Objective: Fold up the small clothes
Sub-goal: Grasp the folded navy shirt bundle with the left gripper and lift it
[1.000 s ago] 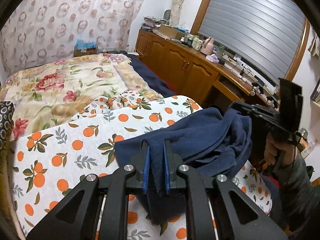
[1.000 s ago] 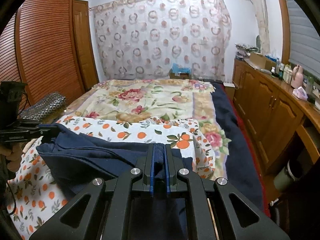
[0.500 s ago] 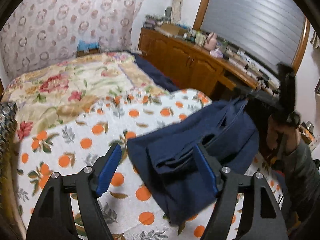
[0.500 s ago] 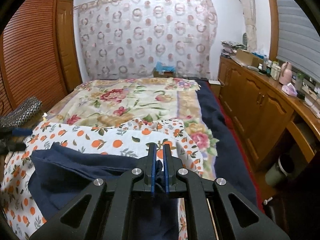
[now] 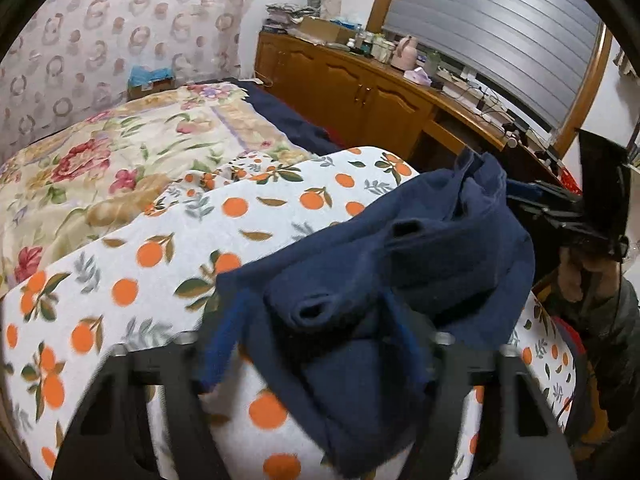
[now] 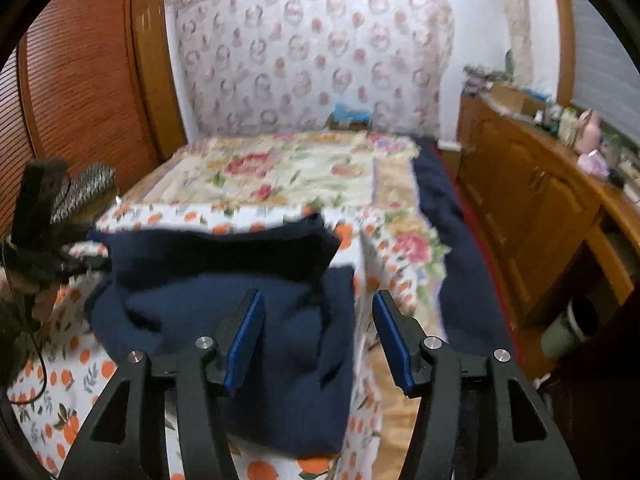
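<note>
Bedroom with a patterned curtain wall (image 6: 312,52), wooden cabinets (image 5: 360,92) along one side, and a bed under a floral quilt (image 6: 280,168) and a white cloth printed with oranges (image 5: 132,256). Lying rumpled and half folded on that orange-print cloth, a small dark navy fleece garment (image 5: 404,280) (image 6: 224,304).

Left gripper (image 5: 320,340): black frame, blue pads, blurred, spread wide with the near folds of the garment lying between the fingers (image 5: 224,344); contact with the pads not clear. Angled low over the cloth, pointing across the bed.

Right gripper (image 6: 318,332): spread apart, pads (image 6: 244,336) clear of the fabric, hovering just above the garment's right edge, level and aimed toward the curtain.

Half a second ago pinched tight on the navy fabric, now released. Left one already spread then, now sunk closer into the folds. Garment slumped lower onto the cloth.
</note>
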